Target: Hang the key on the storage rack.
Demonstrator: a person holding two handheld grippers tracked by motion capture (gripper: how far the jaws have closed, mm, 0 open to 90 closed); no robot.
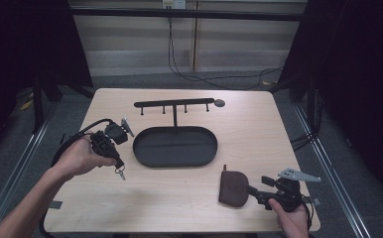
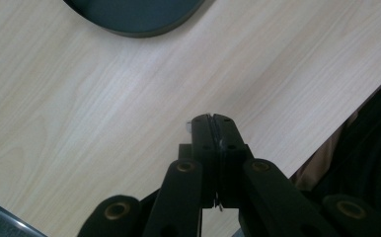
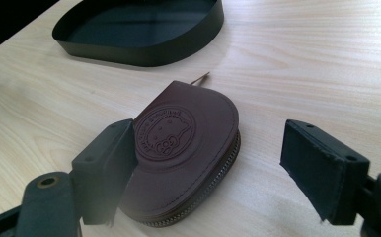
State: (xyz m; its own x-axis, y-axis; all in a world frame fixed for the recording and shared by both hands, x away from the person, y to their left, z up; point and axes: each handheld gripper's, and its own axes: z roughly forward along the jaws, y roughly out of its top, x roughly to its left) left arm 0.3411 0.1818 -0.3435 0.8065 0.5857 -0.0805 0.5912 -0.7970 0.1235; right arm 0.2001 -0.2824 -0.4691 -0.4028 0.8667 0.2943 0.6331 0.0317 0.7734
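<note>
While tray [image 1: 174,147] lies between, pouch [image 1: 232,188], keys [image 1: 120,172]

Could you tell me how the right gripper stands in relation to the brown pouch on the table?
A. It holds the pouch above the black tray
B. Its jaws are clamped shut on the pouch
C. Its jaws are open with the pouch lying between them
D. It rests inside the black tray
C: in the right gripper view the right gripper has its jaws spread wide, and the brown pouch lies flat on the table between them.
</note>
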